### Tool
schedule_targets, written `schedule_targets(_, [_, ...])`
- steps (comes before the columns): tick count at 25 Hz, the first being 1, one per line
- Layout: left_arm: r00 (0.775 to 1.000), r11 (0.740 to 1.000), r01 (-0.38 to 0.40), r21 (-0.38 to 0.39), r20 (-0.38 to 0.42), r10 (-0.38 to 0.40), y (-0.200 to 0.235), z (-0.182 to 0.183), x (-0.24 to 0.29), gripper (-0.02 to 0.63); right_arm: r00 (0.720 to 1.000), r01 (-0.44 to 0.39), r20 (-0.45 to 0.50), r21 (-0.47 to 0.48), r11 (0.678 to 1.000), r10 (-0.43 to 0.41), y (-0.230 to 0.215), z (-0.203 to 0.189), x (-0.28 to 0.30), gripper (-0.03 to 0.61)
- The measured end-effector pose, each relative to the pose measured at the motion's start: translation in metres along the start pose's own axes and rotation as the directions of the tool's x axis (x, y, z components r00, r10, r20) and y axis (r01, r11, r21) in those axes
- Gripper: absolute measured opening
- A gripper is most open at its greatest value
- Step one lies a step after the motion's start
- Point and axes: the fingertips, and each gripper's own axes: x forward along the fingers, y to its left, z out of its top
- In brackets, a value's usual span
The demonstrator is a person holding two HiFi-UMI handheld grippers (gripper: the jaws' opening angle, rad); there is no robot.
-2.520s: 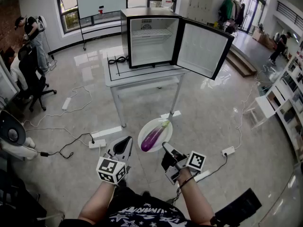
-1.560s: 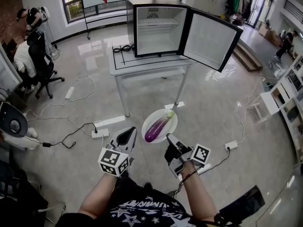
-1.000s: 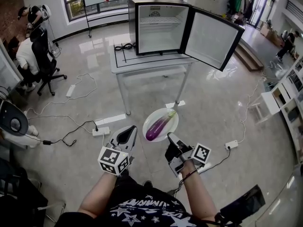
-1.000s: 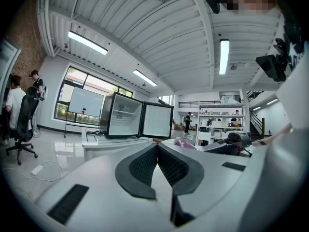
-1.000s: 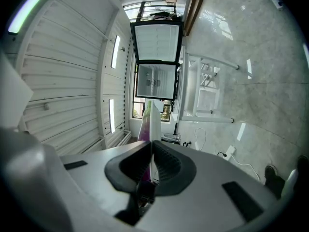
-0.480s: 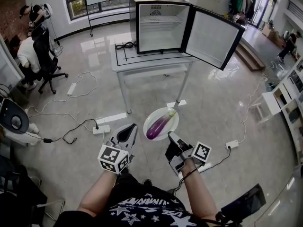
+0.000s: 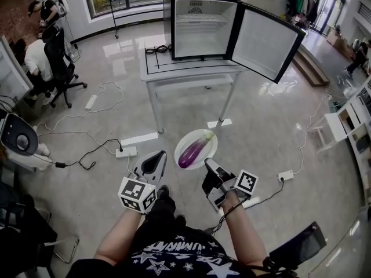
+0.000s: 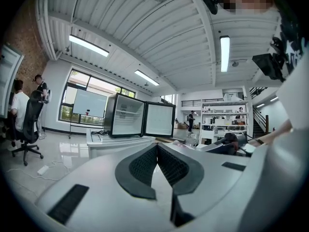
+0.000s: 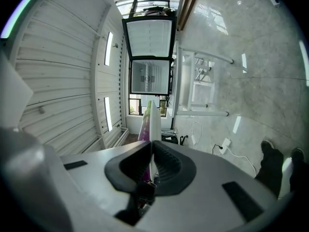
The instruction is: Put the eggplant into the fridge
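Observation:
A purple eggplant (image 7: 191,153) with a green stem lies on a white plate (image 7: 208,139). My right gripper (image 7: 207,164) is shut on the plate's near rim and carries it level above the floor. In the right gripper view the plate (image 9: 155,124) shows edge-on between the jaws, with the eggplant (image 9: 144,125) on its left face. My left gripper (image 7: 156,157) is shut and holds nothing, just left of the plate. Ahead, a small black fridge (image 7: 200,22) stands on a white table (image 7: 159,75). Its door (image 7: 265,42) is swung open to the right, and a wire shelf shows inside.
Cables and power strips (image 7: 125,152) trail over the glossy floor left of the table, another strip (image 7: 285,175) lies at right. People sit and stand by an office chair (image 7: 58,59) at far left. White shelving (image 7: 353,120) lines the right side.
The view has drifted forward, so the fridge and table sit slightly nearer and more to the right. Plate and eggplant stay held in the right gripper; the left gripper keeps its place beside them.

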Motion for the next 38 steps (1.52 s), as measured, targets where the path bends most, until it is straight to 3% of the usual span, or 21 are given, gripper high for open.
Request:
schedule_targets(10, [1.000, 1.000, -0.003, -0.014, -0.009, 0.003, 0.022, -0.001, 0.021, 0.009, 1.000, 0.001, -0.008, 0.008, 1.000, -0.001, -0.004, 0.009, 0.023, 0.021])
schedule_targets(38, [0.992, 0.992, 0.125, -0.034, -0.006, -0.125, 0.136, 0.036, 0.199, 0.009, 0.990, 0.040, 0.139, -0.017, 0.999, -0.038, -0.002, 0.147, 0.149, 0.021])
